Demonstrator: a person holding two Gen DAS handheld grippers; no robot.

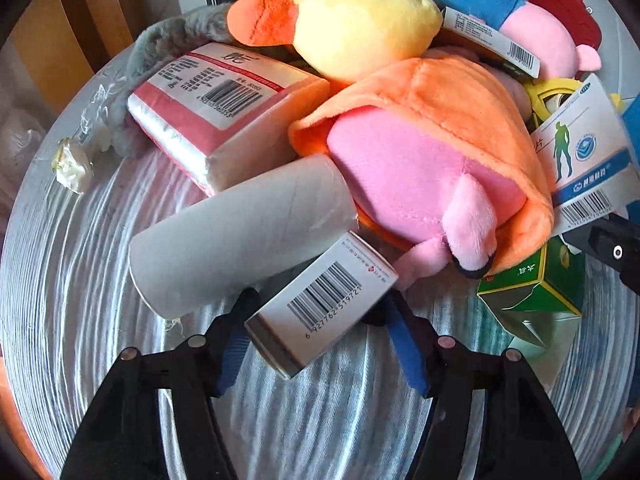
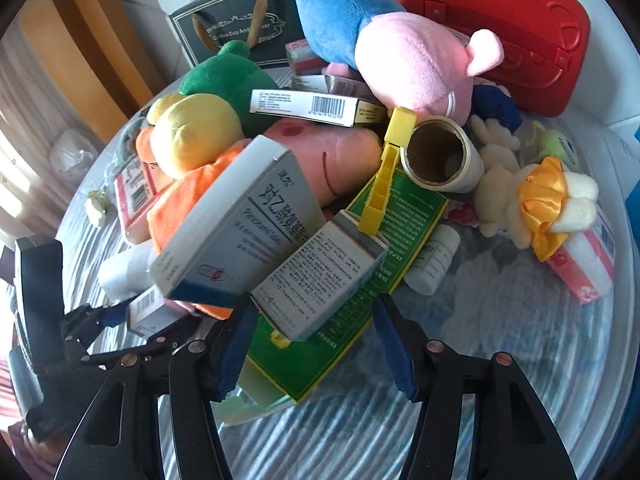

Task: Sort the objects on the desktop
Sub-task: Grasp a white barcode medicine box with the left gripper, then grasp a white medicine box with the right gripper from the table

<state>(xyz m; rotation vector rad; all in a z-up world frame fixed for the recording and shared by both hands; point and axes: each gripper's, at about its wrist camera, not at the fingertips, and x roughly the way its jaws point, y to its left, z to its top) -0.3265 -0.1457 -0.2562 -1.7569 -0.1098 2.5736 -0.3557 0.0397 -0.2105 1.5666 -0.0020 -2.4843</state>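
I'm seeing the barcode box (image 1: 320, 304) sitting between the blue pads of my left hand-held gripper (image 1: 318, 312), jaws spread wide around it, pads not clearly touching its sides. It's leaning against the white roll (image 1: 240, 232) at the near edge of the pile on the glass-topped surface (image 1: 80, 260). Just behind it the pink-and-orange plush (image 1: 420, 160) is lying on the heap, with the tissue pack (image 1: 216, 108) to its left and the yellow duck plush (image 1: 352, 24) further back.

My right hand-held gripper (image 2: 314, 320) is hovering spread around a text-covered medicine box (image 2: 320, 276), which is resting tilted on the green box (image 2: 340, 320). A grey-blue box (image 2: 240, 220) is leaning just left of it; a yellow clip (image 2: 384, 180) is touching its top edge. Tape roll (image 2: 438, 154), white bottle (image 2: 434, 260) and red case (image 2: 488, 24) are sitting beyond.
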